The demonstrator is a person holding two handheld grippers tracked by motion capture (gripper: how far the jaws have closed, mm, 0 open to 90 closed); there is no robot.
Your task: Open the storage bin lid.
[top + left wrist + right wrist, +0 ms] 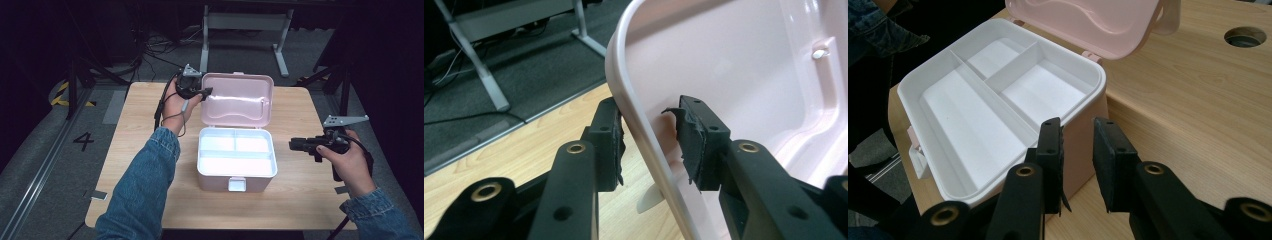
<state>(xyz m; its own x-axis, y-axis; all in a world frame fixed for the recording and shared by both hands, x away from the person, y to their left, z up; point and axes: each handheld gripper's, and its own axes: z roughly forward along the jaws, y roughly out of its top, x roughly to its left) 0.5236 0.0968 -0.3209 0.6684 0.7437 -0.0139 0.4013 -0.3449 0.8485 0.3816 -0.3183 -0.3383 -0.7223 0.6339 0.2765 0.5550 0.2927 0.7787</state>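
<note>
A pink storage box (218, 183) stands open in the middle of the wooden table (137, 120). Its lid (237, 100) leans back upright, and a white three-compartment tray (235, 157) sits empty inside. My left gripper (206, 91) is at the lid's left edge; in the left gripper view it (649, 117) is open, with the lid's rim (634, 110) passing between its jaws. My right gripper (292, 145) hovers right of the box, pointing at it. In the right gripper view it (1078, 135) is open and holds nothing, just short of the box's corner (1083, 120).
A white latch (237, 184) hangs on the box's front. The table has a round cable hole (1244, 36) near its far right corner. Behind the table stands a white desk frame (245, 22) on grey floor with cables.
</note>
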